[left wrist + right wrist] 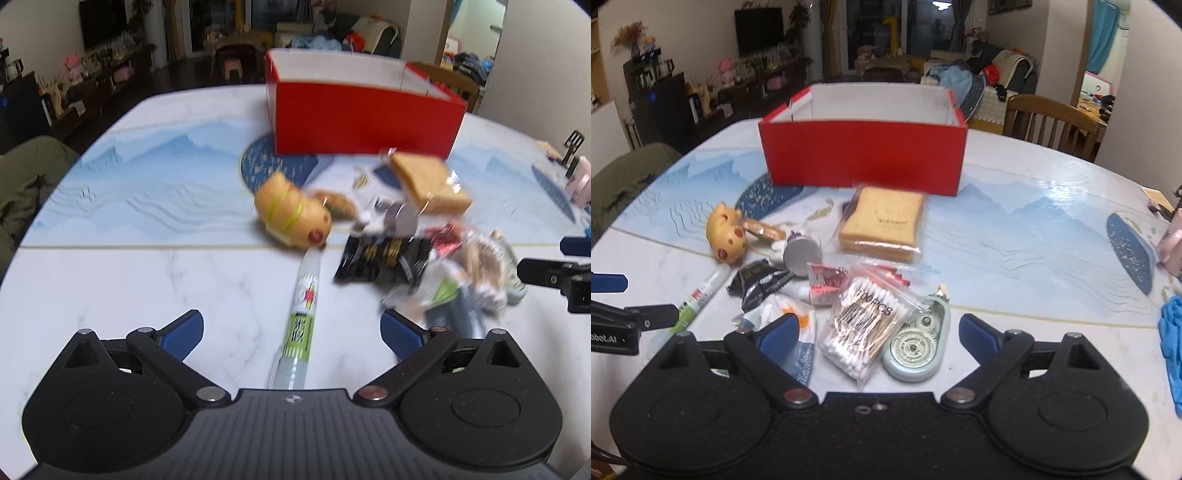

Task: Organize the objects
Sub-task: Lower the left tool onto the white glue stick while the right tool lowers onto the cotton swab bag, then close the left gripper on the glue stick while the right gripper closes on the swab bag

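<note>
Directly ahead of the left gripper (291, 334), whose jaws stand wide and empty, lies the white-and-green plastic marker pen (301, 317). Its long axis runs toward twelve o'clock. The right gripper (878, 332) gapes empty too, farther off.

A wooden chair (1052, 120) stands past the table at two o'clock, a dark television (759, 29) hangs at eleven, and a green cushioned seat (624, 184) sits at nine.

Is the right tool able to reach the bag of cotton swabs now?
Probably yes: the right tool is open, and the bag of cotton swabs lies just ahead between its fingers, uncovered.
</note>
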Demonstrator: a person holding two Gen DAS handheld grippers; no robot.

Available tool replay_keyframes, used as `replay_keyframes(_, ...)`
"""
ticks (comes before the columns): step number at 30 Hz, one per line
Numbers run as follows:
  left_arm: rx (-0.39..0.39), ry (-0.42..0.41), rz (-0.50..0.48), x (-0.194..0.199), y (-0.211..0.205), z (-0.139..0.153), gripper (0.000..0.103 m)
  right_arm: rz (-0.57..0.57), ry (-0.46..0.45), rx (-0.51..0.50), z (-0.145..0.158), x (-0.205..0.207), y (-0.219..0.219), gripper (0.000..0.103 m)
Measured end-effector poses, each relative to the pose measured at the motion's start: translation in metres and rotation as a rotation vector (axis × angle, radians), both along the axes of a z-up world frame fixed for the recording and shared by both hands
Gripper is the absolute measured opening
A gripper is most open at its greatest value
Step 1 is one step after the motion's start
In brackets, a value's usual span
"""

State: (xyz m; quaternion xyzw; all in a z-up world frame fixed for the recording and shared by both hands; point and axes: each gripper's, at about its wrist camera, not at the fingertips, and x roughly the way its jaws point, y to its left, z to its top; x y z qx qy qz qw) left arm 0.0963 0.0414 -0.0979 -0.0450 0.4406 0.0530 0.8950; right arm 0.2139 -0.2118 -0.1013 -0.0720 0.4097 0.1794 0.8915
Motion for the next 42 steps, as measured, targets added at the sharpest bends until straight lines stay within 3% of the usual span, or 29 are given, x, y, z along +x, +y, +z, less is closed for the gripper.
replay_keyframes(4, 0.039, 0.027, -0.013, 0.003, -0.002, -0.013, 0.102, 0.016, 0.032, -0.017, -0.013, 0.009, 0.008, 0.085)
replay_keyframes(8, 0.040, 0.045, -0.034, 0.007, -0.003, -0.019, 0.094, 0.032, 0.042, -0.029, -0.018, 0.012, 0.015, 0.085)
replay_keyframes(13, 0.035, 0.044, -0.061, 0.010, -0.005, -0.022, 0.092, 0.041, 0.052, -0.049, -0.025, 0.016, 0.023, 0.085)
replay_keyframes(15, 0.038, 0.056, -0.076, 0.012, -0.006, -0.025, 0.073, 0.038, 0.057, -0.056, -0.028, 0.019, 0.025, 0.084)
replay_keyframes(17, 0.028, 0.076, -0.079, 0.015, -0.006, -0.028, 0.065, 0.037, 0.062, -0.065, -0.030, 0.021, 0.027, 0.082)
replay_keyframes(23, 0.025, 0.076, -0.096, 0.018, -0.008, -0.030, 0.054, 0.017, 0.080, -0.074, -0.034, 0.026, 0.028, 0.076)
replay_keyframes(25, 0.026, 0.075, -0.099, 0.019, -0.008, -0.029, 0.051, 0.004, 0.091, -0.072, -0.036, 0.029, 0.027, 0.073)
replay_keyframes(29, 0.030, 0.071, -0.110, 0.022, -0.011, -0.028, 0.033, -0.014, 0.108, -0.058, -0.038, 0.032, 0.025, 0.061)
replay_keyframes(31, 0.035, 0.072, -0.120, 0.023, -0.013, -0.027, 0.032, -0.019, 0.111, -0.054, -0.038, 0.032, 0.025, 0.059)
replay_keyframes(33, 0.042, 0.072, -0.119, 0.023, -0.015, -0.027, 0.017, -0.020, 0.114, -0.048, -0.038, 0.032, 0.024, 0.049)
replay_keyframes(42, -0.005, 0.086, -0.074, 0.022, -0.007, -0.023, 0.016, -0.017, 0.082, -0.042, -0.029, 0.027, 0.022, 0.030)
